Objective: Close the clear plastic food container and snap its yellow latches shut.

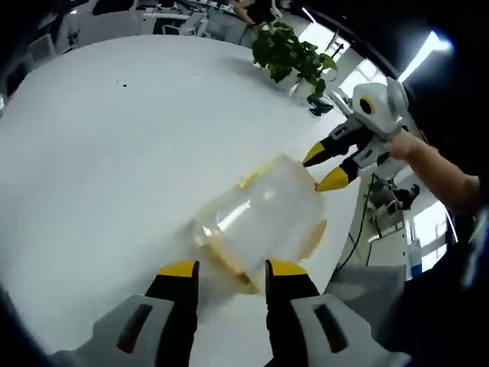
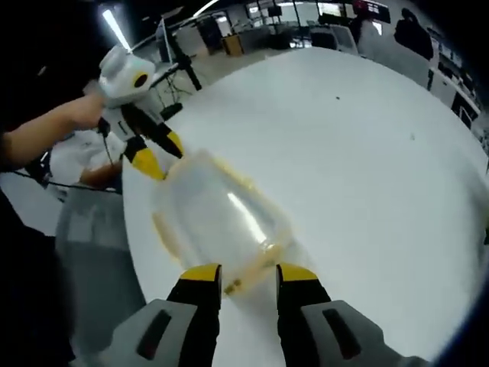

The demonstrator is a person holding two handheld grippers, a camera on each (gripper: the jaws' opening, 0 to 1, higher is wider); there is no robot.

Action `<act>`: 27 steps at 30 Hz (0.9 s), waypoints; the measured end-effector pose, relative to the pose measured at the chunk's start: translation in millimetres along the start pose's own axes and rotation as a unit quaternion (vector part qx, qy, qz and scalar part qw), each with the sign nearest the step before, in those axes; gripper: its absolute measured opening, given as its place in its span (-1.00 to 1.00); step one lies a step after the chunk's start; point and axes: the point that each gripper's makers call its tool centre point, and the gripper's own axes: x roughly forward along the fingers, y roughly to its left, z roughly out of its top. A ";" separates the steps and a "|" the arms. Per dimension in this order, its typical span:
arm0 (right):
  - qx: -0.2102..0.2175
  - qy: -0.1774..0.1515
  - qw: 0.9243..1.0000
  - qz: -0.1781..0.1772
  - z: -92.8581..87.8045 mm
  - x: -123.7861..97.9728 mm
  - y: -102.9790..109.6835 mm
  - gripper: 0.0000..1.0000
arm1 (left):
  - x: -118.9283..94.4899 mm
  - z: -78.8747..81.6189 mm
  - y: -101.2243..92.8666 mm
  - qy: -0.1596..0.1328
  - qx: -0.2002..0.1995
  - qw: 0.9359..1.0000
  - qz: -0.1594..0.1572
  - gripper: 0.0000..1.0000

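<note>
Container [image 1: 263, 225] lies on its side on the table [image 1: 114, 153], near the table's edge. My left gripper [image 1: 231, 269] sits at one end of it, fingers [image 1: 179, 269] just beside it. My right gripper [image 1: 327, 166] is at the opposite end, its fingers spread, close against the container. Potted plant [image 1: 294, 53] stands on the table well beyond.

Left gripper view: rides left gripper, looks down its fingers [image 1: 178, 269] at close range, faces 1 o'clock across table [image 1: 114, 153] | Right gripper view: close range, faces 11 o'clock from the opposite end | Shared: container [image 1: 260, 225] [image 2: 218, 218] at centre, table [image 2: 367, 138]; each view sees the other gripper, right gripper [image 1: 325, 168] and left gripper [image 2: 157, 157].
</note>
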 end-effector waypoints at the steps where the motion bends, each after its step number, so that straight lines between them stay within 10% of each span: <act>1: 0.010 -0.008 1.000 0.006 2.2 -0.2 1.7 -0.46 | 0.5 0.1 -1.7 -0.003 -0.012 1.000 -0.005 -0.41; 27: 0.050 0.004 0.999 0.008 -0.7 3.9 9.4 -0.47 | 8.5 -6.9 -6.2 0.007 -0.049 0.999 -0.003 -0.44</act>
